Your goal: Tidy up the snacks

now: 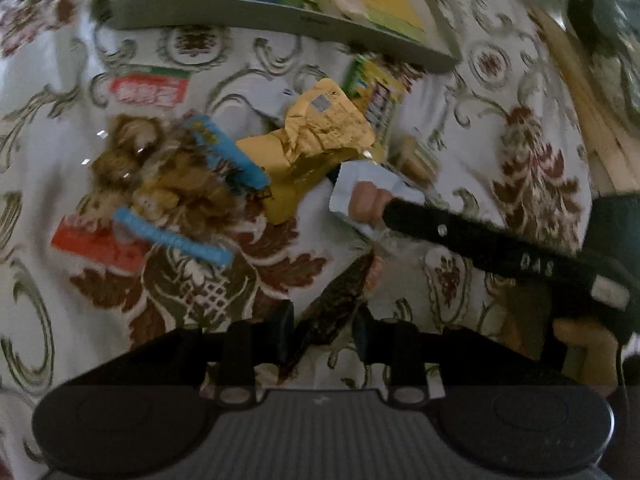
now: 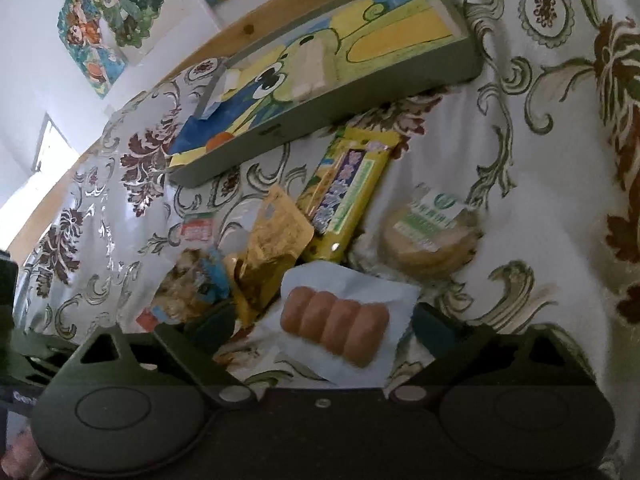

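This is a home, most likely a living or family room. A damask tablecloth [image 2: 540, 128] with brown flowers and green scrolls covers the table. On it lies a grey tray [image 2: 320, 120] lined with a hand-coloured cartoon drawing. Behind the tray a wooden edge [image 2: 280, 12] runs along, and above that hang coloured cartoon drawings [image 2: 104, 12] on a white wall.
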